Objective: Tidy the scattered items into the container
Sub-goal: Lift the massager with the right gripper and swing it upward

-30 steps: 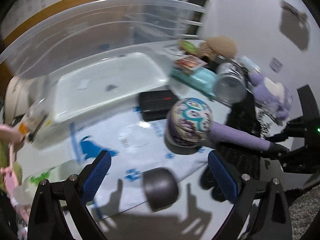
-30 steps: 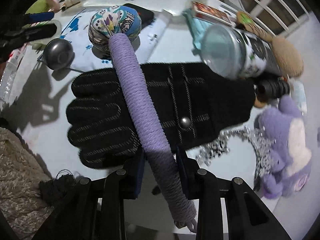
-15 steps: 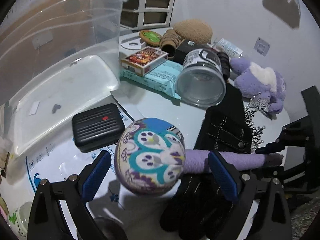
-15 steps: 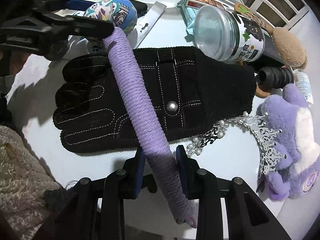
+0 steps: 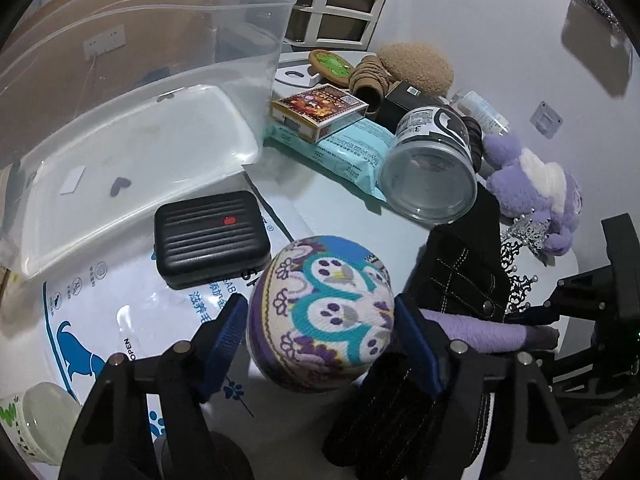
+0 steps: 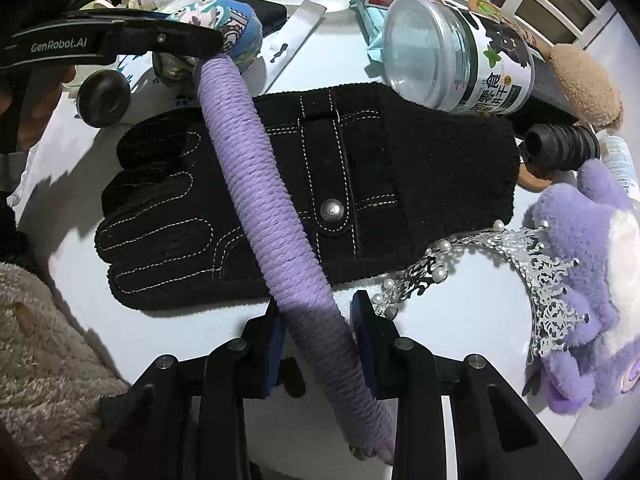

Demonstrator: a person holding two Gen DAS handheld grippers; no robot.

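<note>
Item in hand: a massage mallet, its patterned fabric ball head (image 5: 322, 314) on a purple yarn-wrapped handle (image 6: 276, 216).
Where it was: lifted over the black glove (image 6: 400, 184) on the white table (image 5: 344, 208), not yet in the container.
Long axis: in the left wrist view the handle ran from the head off to the right, toward the right gripper (image 6: 318, 320); each hand was at one end, the left at the head.
Left gripper (image 5: 320, 320): jaws had just been closing round the ball head. The blue pads (image 5: 230, 322) stood at its two sides, the right one against the fabric; on the left I could not tell contact from a sliver of gap.
Right gripper: clamped on the handle near its tail end, pads pressed to the yarn on both sides.
Container: the clear plastic bin (image 5: 132, 152) lay up and left of the left gripper, nearer to that hand, open and nearly empty.
Between mallet and bin: a black ribbed case (image 5: 210, 236) on a printed plastic bag (image 5: 104, 308).
Judgement: the coming move would likely turn on carrying the head leftward over the case while the handle trailed clear of the clear jar (image 5: 434, 168).
</note>
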